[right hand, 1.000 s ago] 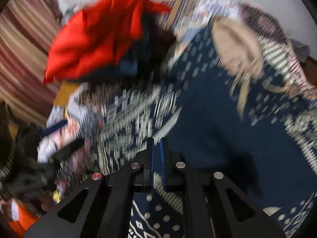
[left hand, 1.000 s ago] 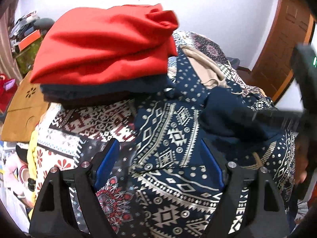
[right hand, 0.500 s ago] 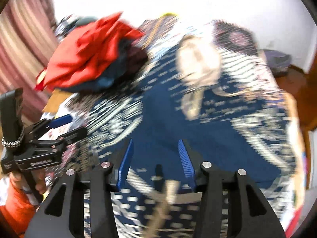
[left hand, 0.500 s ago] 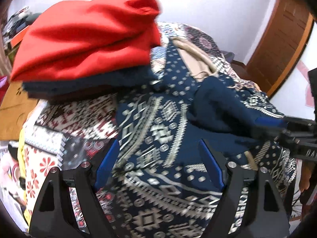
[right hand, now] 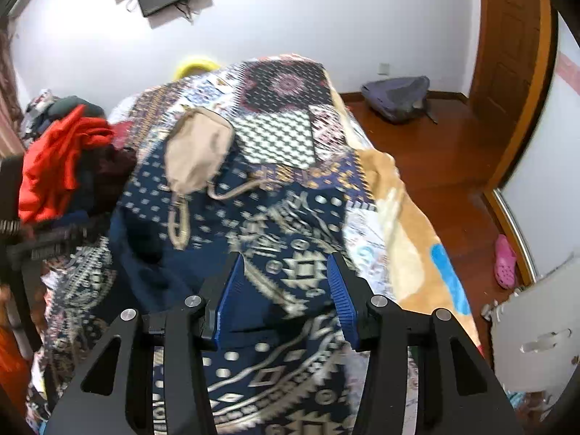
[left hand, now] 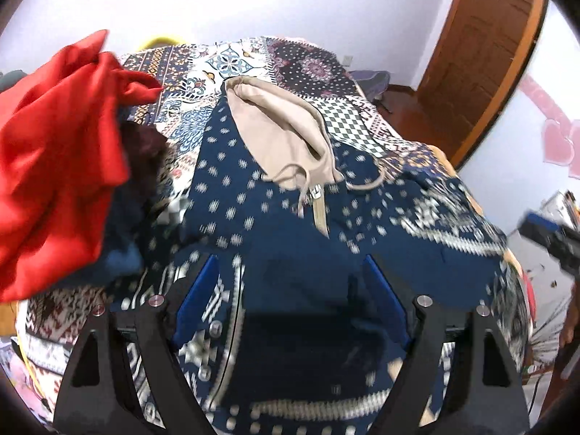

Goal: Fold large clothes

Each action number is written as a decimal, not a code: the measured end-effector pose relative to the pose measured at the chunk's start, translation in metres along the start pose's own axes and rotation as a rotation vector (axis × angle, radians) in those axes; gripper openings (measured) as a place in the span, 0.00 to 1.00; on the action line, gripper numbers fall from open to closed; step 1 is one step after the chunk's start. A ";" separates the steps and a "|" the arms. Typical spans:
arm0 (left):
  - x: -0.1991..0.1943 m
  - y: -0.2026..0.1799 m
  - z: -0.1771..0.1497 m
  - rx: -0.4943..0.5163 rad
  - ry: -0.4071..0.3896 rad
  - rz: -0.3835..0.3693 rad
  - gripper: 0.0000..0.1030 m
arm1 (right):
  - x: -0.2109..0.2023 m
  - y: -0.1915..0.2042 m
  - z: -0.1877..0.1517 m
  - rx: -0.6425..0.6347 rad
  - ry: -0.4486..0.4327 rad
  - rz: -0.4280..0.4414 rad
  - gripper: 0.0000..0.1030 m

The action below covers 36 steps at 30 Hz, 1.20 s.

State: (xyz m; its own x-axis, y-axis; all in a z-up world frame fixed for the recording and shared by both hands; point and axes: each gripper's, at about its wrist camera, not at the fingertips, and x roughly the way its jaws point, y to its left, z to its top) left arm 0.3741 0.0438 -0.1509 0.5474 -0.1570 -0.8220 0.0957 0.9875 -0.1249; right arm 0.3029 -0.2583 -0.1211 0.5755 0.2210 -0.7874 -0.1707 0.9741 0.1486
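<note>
The navy patterned hoodie [right hand: 290, 217] lies spread on the bed [right hand: 406, 217], hood toward 12 o'clock for folding, under both tongs, left [left hand: 290, 290] wide and right [right hand: 286, 290] half-parted, neither holding anything.

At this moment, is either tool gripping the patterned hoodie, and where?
Neither. The left tool and right tool both stand open above the navy patterned hoodie, pads clear of the cloth. The right one has just been opening.

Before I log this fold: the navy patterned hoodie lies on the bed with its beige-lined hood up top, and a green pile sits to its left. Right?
Nearly. The pile is red, not green, as the left wrist view shows. The navy patterned hoodie and beige-lined hood are as you say.
</note>
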 end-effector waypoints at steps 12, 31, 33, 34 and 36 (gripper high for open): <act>0.058 0.034 -0.021 -0.136 0.162 0.005 0.74 | 0.037 -0.014 -0.022 -0.017 0.087 -0.005 0.43; 0.027 0.014 -0.078 0.081 0.082 0.172 0.62 | 0.047 -0.004 -0.033 -0.063 0.079 -0.024 0.57; 0.028 0.004 -0.073 0.141 0.032 0.227 0.52 | 0.048 -0.005 -0.032 -0.060 0.082 -0.019 0.57; 0.028 0.000 -0.070 0.161 0.016 0.237 0.41 | 0.048 -0.005 -0.032 -0.060 0.083 -0.017 0.57; 0.027 -0.002 -0.064 0.157 0.004 0.217 0.20 | 0.049 -0.004 -0.033 -0.061 0.083 -0.016 0.57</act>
State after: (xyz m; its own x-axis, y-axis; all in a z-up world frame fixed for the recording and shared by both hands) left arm 0.3358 0.0386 -0.2088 0.5658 0.0588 -0.8225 0.1043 0.9843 0.1422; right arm 0.3051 -0.2530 -0.1797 0.5105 0.1979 -0.8368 -0.2120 0.9721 0.1006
